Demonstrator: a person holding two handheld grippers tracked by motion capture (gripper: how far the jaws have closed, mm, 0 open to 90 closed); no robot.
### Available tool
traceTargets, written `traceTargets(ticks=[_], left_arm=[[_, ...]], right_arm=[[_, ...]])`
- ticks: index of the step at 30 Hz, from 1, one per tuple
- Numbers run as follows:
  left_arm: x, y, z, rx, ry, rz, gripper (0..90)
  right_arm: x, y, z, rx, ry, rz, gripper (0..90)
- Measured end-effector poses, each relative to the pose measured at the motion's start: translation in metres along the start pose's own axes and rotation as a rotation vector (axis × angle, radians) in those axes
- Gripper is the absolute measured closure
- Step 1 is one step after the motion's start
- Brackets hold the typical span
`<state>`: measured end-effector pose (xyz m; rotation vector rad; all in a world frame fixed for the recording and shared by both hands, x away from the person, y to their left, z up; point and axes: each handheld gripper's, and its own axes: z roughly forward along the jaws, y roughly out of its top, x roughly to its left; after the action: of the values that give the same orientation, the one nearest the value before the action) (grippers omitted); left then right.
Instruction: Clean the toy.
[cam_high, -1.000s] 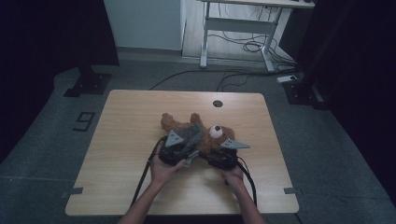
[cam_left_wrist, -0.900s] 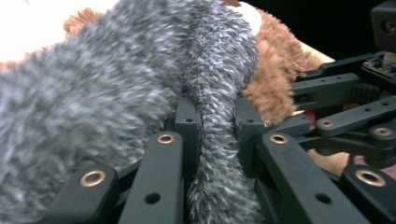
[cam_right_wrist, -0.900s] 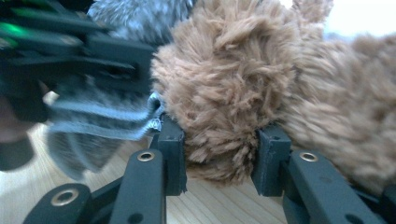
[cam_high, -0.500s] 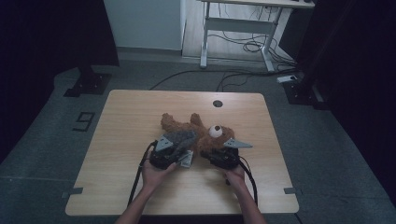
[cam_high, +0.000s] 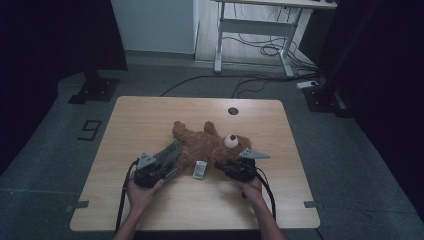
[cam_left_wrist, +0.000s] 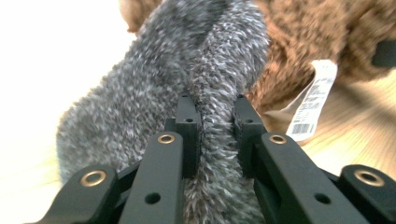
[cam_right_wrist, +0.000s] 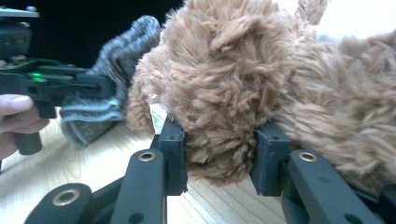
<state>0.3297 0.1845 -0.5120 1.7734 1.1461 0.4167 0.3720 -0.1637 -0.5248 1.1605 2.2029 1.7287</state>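
- Plush bear (cam_high: 210, 146) of brown fur lies on the wooden table (cam_high: 150, 115), near the middle and slightly toward the person's side, with one round white eye (cam_high: 230, 140) facing up
- Grey fuzzy sock (cam_high: 167, 154) stretches from the bear's left side toward the left gripper (cam_high: 167, 159); its far end meets the brown fur
- Left gripper is clamped on the sock: in the left gripper view the two black jaws pinch a fold of the grey sock (cam_left_wrist: 219, 84) between their pads, with the gap narrow and full of fabric
- Right gripper (cam_high: 227, 167) is clamped on the bear: in the right gripper view its jaws squeeze a rounded lump of brown fur (cam_right_wrist: 219, 93) from both sides, just above the tabletop
- White label (cam_high: 200, 170) with a barcode lies on the wood between the two grippers, just beside the bear; the left gripper view shows the label (cam_left_wrist: 310, 105) hanging from the brown fur
- Person's left hand (cam_high: 142, 192) and right hand (cam_high: 252, 189) come in from the near edge, each wrapped round its gripper's body
- Right gripper view also shows the other gripper (cam_right_wrist: 100, 86) at the left, holding the grey sock (cam_right_wrist: 116, 74) beside the bear
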Motion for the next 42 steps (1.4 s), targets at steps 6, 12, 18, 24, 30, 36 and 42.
traceTargets(ticks=[6, 12, 18, 24, 30, 36, 42], left_arm=[[-0.029, 0.03, -0.003, -0.038, -0.064, 0.066, 76.3], [-0.064, 0.055, 0.022, -0.03, -0.124, 0.126, 76.5], [-0.088, 0.048, 0.061, 0.068, -0.144, 0.163, 76.5], [-0.077, 0.031, 0.064, 0.086, -0.152, 0.128, 76.8], [-0.057, 0.018, 0.042, 0.093, -0.116, 0.113, 76.7], [-0.032, 0.007, 0.021, 0.081, -0.076, 0.077, 76.7], [-0.012, -0.001, 0.007, 0.079, -0.043, 0.035, 76.7]], right_arm=[[0.002, 0.0, 0.001, -0.002, 0.004, -0.004, 62.6], [0.001, 0.0, 0.001, -0.008, 0.0, 0.006, 62.6], [0.002, 0.001, 0.0, -0.009, -0.002, 0.006, 62.6], [0.002, 0.001, 0.0, 0.006, 0.002, 0.001, 62.6], [0.0, 0.001, -0.001, 0.003, 0.002, -0.003, 62.7], [-0.002, 0.0, -0.001, 0.002, 0.008, -0.004, 62.6], [-0.003, 0.0, -0.002, 0.004, 0.008, -0.007, 62.6]])
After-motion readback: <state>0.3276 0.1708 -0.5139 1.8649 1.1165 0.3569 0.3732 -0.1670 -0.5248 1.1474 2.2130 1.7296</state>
